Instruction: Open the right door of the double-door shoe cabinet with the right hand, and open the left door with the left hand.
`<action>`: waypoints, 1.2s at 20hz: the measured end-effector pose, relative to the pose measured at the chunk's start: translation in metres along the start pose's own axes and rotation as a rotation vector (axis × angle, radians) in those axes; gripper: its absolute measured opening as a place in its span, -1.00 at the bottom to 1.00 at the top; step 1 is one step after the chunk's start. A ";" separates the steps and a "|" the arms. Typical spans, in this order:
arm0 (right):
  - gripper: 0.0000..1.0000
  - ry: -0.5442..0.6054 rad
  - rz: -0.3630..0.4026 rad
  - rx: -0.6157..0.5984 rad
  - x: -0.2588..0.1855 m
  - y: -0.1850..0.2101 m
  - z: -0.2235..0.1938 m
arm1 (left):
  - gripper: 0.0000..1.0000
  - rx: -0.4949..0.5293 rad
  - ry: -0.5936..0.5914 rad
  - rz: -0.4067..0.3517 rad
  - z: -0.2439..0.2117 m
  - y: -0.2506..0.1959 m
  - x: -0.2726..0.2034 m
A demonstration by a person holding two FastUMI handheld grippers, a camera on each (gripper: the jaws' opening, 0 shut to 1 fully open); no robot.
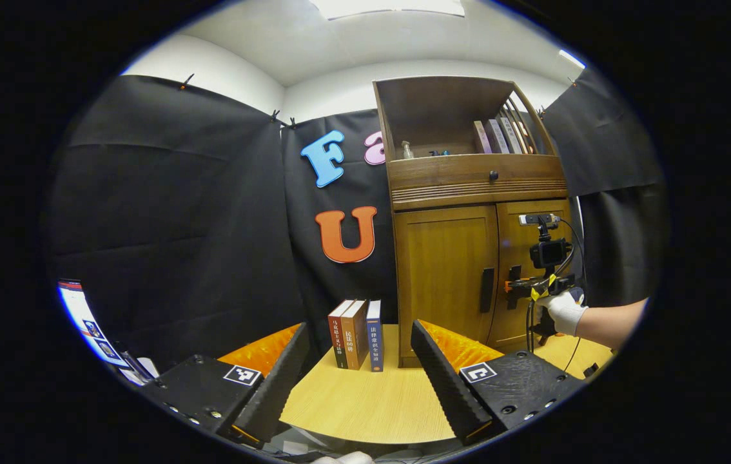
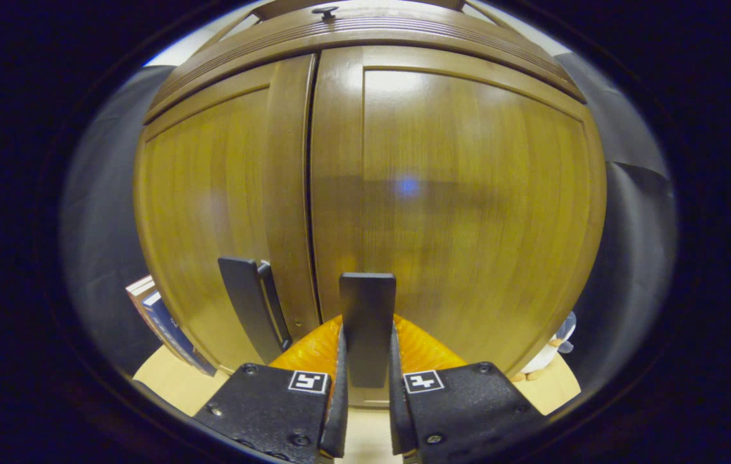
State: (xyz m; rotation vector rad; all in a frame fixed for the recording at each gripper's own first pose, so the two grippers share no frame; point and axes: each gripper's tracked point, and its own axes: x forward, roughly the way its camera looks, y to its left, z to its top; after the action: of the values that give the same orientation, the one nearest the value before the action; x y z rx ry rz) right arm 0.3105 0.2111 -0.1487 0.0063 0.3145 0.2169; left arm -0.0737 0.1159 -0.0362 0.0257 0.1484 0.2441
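right gripper (image 2: 365,386) is clamped on the right door's upright handle (image 2: 367,322) dead ahead of it, while the left gripper (image 1: 359,380) hangs wide open, well back from the left door handle (image 1: 487,290), up and to its right.

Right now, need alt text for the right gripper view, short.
The right gripper is closed on the dark vertical handle of the right door of a wooden cabinet, both doors still shut. The left door's handle stands free beside it, and books show at the cabinet's lower left.
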 end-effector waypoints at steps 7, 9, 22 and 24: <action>-0.41 0.007 0.045 -0.029 -0.035 -0.005 -0.010 | 0.92 0.008 -0.009 -0.055 -0.002 -0.013 -0.005; -0.41 0.009 0.049 -0.029 -0.047 -0.008 -0.012 | 0.92 0.008 -0.009 -0.074 -0.003 -0.018 -0.002; -0.41 0.015 0.023 -0.016 -0.127 -0.047 -0.038 | 0.93 -0.010 -0.024 -0.260 -0.008 -0.068 0.019; -0.43 0.015 0.008 -0.007 -0.137 -0.053 -0.041 | 0.93 -0.012 -0.025 -0.290 -0.009 -0.076 0.020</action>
State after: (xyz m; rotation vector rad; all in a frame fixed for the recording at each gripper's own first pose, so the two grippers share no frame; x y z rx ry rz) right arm 0.1819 0.1293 -0.1477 -0.0015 0.3291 0.2263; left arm -0.0374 0.0477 -0.0510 -0.0047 0.1239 -0.0446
